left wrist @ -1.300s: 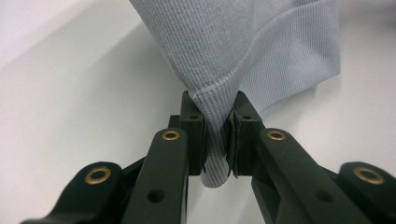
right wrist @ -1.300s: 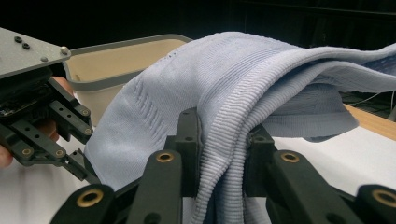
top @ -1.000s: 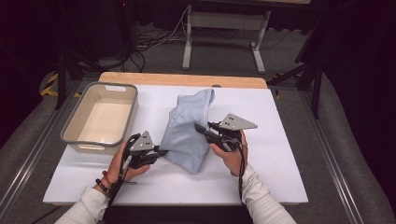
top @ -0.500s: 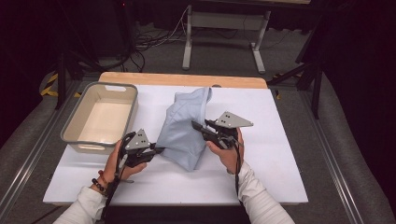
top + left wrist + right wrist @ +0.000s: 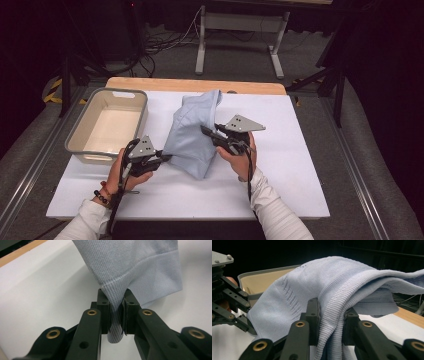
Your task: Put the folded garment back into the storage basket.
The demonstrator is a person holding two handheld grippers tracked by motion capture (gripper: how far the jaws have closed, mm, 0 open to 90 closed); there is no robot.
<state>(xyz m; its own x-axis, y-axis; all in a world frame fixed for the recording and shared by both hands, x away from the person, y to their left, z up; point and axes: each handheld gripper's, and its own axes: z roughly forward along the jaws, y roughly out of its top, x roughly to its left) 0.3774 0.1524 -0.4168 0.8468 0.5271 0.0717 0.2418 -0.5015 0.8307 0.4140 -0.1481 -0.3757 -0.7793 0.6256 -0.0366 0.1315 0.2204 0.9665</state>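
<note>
A light blue knit garment lies bunched in the middle of the white table, its far end raised. My left gripper is at its near left corner. In the left gripper view the jaws are shut on a pinch of the ribbed hem. My right gripper comes in from the right side. In the right gripper view it is shut on a thick fold of the garment, and the left gripper shows at the far left.
A beige plastic bin stands open at the table's left, close beside the left hand; its rim shows behind the cloth. A wooden strip edges the far side. Metal stands and cables are on the floor beyond.
</note>
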